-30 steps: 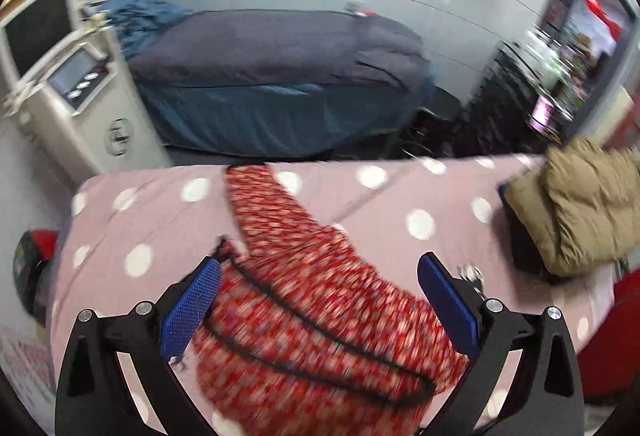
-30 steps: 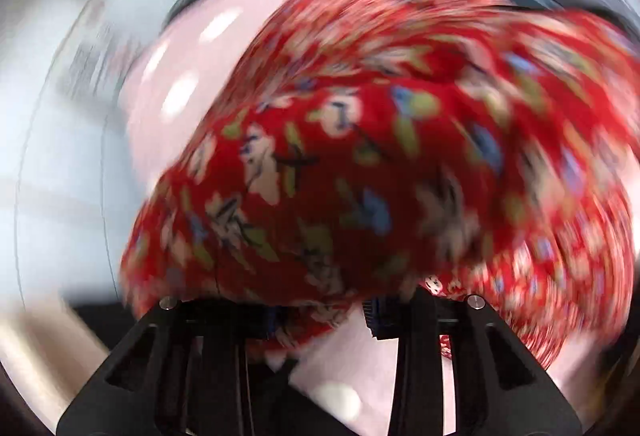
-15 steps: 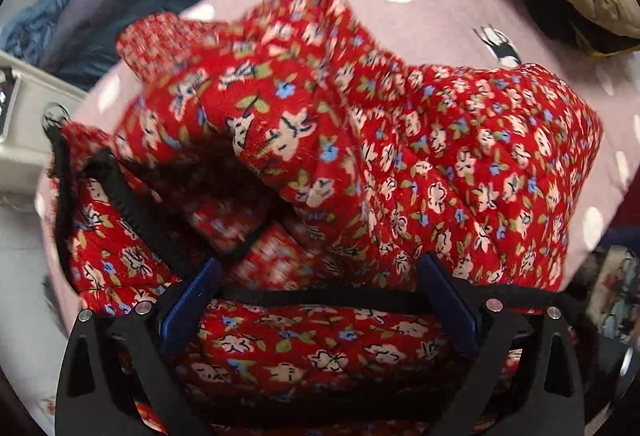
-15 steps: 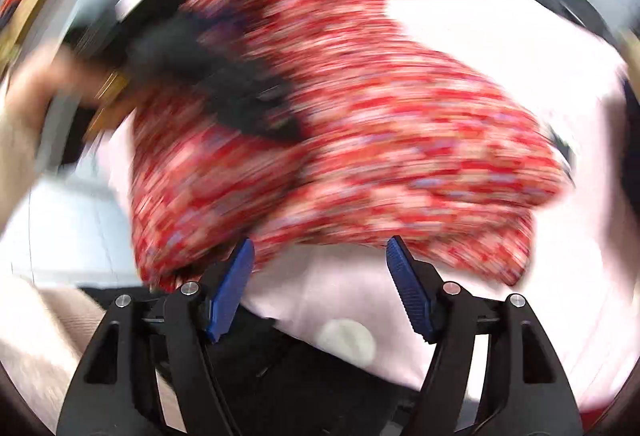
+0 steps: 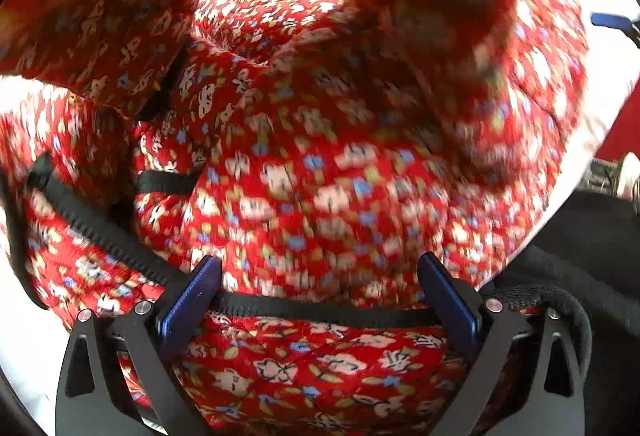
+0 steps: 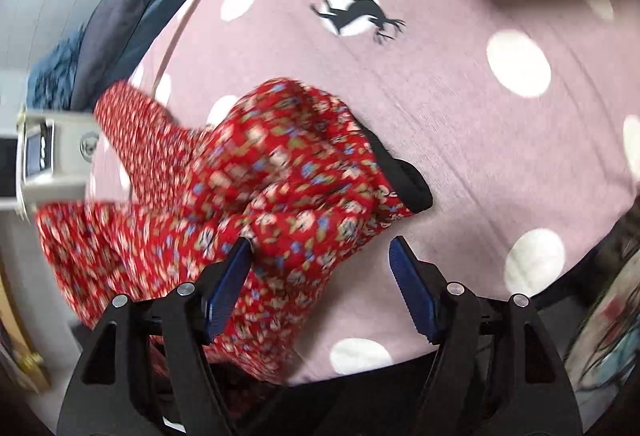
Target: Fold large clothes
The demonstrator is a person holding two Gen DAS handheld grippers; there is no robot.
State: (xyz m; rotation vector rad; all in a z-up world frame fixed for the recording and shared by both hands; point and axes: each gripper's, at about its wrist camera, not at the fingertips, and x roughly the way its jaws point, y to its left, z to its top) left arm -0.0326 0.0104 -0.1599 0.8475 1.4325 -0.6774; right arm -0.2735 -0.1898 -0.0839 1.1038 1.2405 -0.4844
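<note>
A pink bedspread (image 6: 460, 124) with white polka dots and a black deer print stretches flat across the bed. On it lies a bunched red floral garment (image 6: 256, 196), quilted and puffy, edged in black ribbed trim (image 5: 320, 310). The left gripper (image 5: 320, 300) hangs with its blue-padded fingers spread wide, the garment's trim running between them. The right gripper (image 6: 320, 284) is likewise spread, red cloth lying against its left pad (image 6: 226, 290) and bare spread beneath.

Bright, even light; motion blur smears the red floral garment (image 5: 320, 164) in both views, with fisheye bending at the edges.
</note>
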